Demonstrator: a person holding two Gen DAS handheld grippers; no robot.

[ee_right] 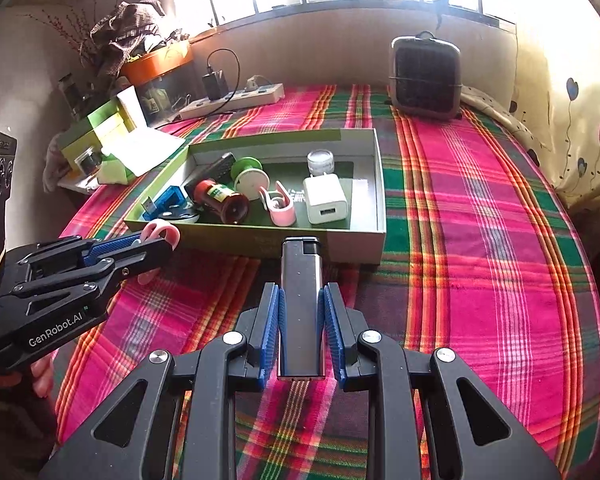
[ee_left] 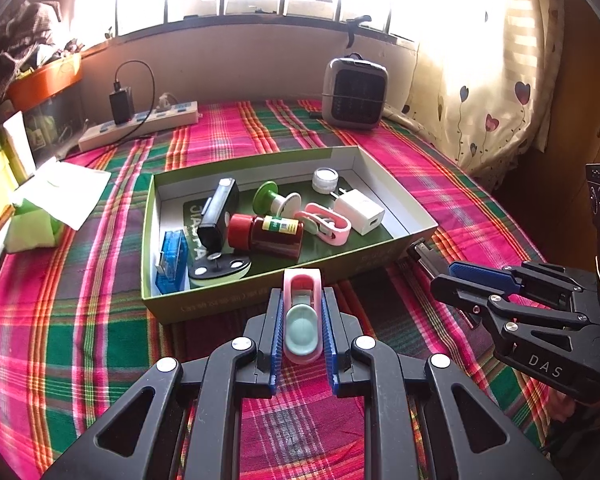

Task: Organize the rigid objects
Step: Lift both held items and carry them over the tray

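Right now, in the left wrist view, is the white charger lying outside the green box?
No, the white charger lies inside the green box, near its right wall beside the pink clip.

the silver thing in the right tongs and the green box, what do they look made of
The silver bar looks like brushed metal, going by its dull grey sheen and crisp edges, with a black, probably plastic, tip; coated plastic is possible. The green box looks like matte printed cardboard: thin folded walls, white inside.
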